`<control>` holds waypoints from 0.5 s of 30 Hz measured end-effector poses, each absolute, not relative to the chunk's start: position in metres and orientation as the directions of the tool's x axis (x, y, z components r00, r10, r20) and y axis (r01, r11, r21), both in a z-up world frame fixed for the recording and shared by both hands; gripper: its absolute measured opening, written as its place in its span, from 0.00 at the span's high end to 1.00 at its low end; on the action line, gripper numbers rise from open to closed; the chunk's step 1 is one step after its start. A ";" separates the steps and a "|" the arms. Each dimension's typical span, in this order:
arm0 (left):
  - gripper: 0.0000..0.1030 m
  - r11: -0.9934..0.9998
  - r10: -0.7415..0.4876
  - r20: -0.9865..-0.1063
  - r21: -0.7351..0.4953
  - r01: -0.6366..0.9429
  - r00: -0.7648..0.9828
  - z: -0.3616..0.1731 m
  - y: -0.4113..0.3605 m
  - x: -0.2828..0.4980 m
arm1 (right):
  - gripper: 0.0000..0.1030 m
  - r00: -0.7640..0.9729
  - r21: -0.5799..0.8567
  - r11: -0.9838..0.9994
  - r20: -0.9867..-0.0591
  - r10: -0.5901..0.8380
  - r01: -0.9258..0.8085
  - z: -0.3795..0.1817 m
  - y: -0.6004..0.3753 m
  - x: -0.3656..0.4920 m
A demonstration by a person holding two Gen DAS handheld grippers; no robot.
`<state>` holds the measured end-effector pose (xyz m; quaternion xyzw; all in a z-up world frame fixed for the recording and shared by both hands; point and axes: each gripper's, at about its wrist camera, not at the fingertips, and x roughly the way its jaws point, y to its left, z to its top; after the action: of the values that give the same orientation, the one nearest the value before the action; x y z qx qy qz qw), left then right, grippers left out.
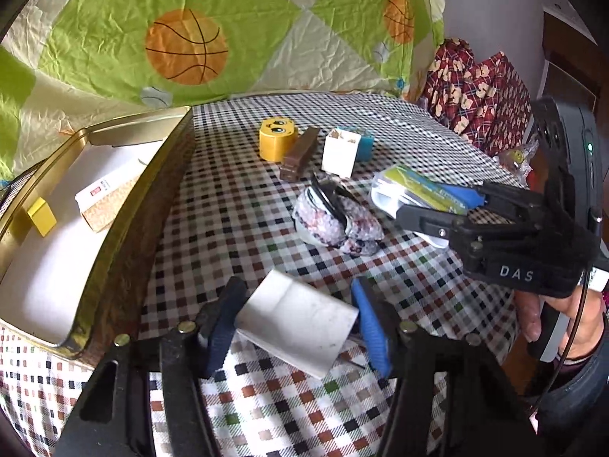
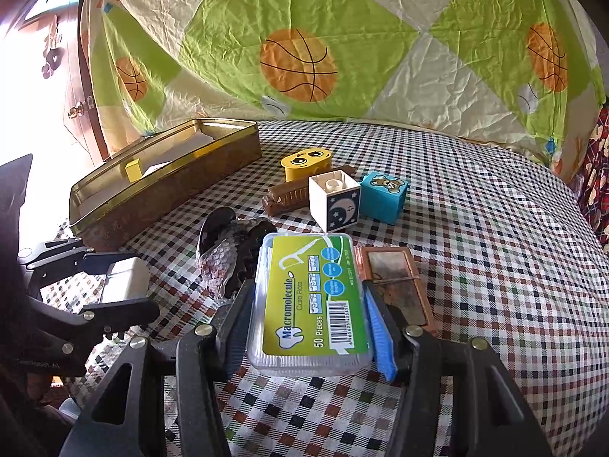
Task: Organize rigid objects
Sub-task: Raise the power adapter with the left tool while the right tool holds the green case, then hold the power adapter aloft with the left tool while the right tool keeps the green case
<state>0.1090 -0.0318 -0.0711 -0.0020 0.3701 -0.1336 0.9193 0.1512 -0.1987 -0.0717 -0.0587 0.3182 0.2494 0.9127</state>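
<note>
Checked cloth (image 2: 475,228) covers the table, small squares in brown, black, green on white; crumpled green-and-cream sheet (image 2: 342,19) with orange basketball prints hangs behind.

Nearest: left gripper (image 1: 297,323), black frame, blue ribbed pads. White box (image 1: 300,323), smooth matte plastic with rounded edges, sits tilted between the jaws. Right pad is at its edge, left pad looks just beside it; can't tell if both press.

Right gripper (image 2: 308,304) has its jaws clamped on a floss-pick box (image 2: 308,297), clear rigid plastic, flat rectangle, glossy green-yellow label. Both pads sit against its long sides, box raised off the cloth.

Just right of that box: flat copper-coloured case (image 2: 396,282), rectangular, with a dull scuffed panel, lying on the cloth.

Just past the jaws, mid-table: sequinned pouch (image 1: 335,221), scaly pale sequins, lumpy, with a dark glossy part on top.

Further back, a cluster close together: brown comb (image 2: 293,194), long moulded bar with teeth; white cube block (image 2: 335,202), hollow top with a stud, moon print on its side; blue cube block (image 2: 384,196) with a bear print, touching the white one; yellow oval block (image 2: 304,162) with a cartoon face.

Left side: gold metal tin (image 1: 125,205), long rectangle, rolled rim, lid off. Inside on a white liner: a yellow block (image 1: 41,215) and a small carton (image 1: 106,198), white with a cork-textured end.
</note>
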 end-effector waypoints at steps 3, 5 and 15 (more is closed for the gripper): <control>0.44 0.962 -0.261 -0.676 -0.119 0.248 0.689 -0.069 -0.030 0.114 | 0.45 0.686 0.047 0.870 -0.595 0.419 -0.491 -0.070 -0.200 0.148; 0.44 0.964 -0.250 -0.668 -0.104 0.244 0.701 -0.067 -0.031 0.113 | 0.45 0.694 0.041 0.872 -0.587 0.417 -0.488 -0.070 -0.199 0.147; 0.44 0.979 -0.198 -0.613 -0.091 0.180 0.765 -0.058 -0.021 0.120 | 0.45 0.727 0.025 0.875 -0.545 0.417 -0.483 -0.067 -0.200 0.140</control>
<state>0.1205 -0.0214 -0.0583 -0.0136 0.3276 -0.1006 0.9394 0.1398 -0.2000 -0.0672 -0.0595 0.2783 0.2425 0.9275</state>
